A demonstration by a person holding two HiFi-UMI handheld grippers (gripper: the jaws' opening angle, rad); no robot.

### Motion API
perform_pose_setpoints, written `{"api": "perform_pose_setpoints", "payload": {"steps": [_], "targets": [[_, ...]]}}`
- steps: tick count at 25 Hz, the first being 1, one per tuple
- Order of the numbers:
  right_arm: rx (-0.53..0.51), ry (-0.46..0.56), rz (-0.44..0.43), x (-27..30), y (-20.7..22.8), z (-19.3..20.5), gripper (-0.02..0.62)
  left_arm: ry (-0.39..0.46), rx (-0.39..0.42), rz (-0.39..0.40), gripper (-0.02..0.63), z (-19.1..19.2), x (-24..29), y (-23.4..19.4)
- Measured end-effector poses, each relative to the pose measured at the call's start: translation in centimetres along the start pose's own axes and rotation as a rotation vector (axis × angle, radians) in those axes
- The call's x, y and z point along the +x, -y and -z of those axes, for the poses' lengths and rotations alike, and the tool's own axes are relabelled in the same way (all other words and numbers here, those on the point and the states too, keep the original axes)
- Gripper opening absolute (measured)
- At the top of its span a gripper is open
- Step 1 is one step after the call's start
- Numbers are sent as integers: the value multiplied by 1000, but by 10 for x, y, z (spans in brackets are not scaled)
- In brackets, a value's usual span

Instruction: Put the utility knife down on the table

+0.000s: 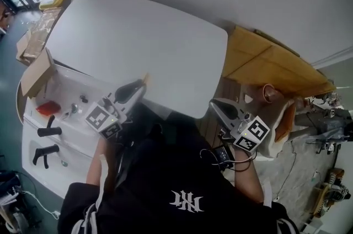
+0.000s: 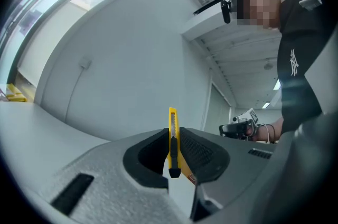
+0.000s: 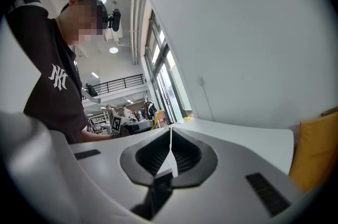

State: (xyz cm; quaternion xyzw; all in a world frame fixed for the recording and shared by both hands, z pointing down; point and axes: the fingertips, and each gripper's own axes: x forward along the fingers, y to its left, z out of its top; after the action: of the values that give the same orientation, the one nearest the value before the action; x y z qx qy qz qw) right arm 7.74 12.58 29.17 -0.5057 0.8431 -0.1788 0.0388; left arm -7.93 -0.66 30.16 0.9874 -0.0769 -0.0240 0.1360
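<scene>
A yellow utility knife (image 2: 172, 142) stands upright, clamped between the dark jaws of my left gripper (image 2: 171, 136). In the head view the left gripper (image 1: 137, 88) hovers at the near edge of the white table (image 1: 138, 34), and only the knife's yellow tip (image 1: 145, 79) shows past the jaws. My right gripper (image 1: 217, 107) hangs off the table's near right corner, above the floor. In its own view the right gripper (image 3: 170, 145) has its jaws closed together with nothing between them. It points toward the left gripper (image 3: 125, 126) across the tabletop.
A white cart (image 1: 71, 133) at the left holds a red item (image 1: 48, 107), black handles (image 1: 48, 129) and an open cardboard box (image 1: 37, 73). Wooden boards (image 1: 270, 64) lean at the right of the table. A wall rises behind the table.
</scene>
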Motion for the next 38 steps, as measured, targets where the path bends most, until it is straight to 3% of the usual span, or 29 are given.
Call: {"api": "perform_pose_setpoints", "payload": {"steps": [3,7,15,21,25,28,32,38], "targets": [[2,23,-33,20,27,-11,6,-27,-19,-37,61,1,14,-19],[35,18,-105,39,69,-14,6,-3,-31,-82,61,-6,48,-48],[91,-43,-325,73,163,-28,6,-68,-48,-276,61,4,129,-114],[164,-114,-471,90,218,-15,6,-120,-60,-415,61,11,163,-162],[201,-137,-491,121,244,7,6,-193,-65,-440,61,37,163,-208],[215,-137,-480,144,254,22,6,-269,-12,-420,61,73,150,-248],[198,-160,-462,171,259,52,6,-303,-15,-439,61,101,152,-301],[231,-149,-462,209,268,73,6,-434,-28,-488,61,153,152,-368]]}}
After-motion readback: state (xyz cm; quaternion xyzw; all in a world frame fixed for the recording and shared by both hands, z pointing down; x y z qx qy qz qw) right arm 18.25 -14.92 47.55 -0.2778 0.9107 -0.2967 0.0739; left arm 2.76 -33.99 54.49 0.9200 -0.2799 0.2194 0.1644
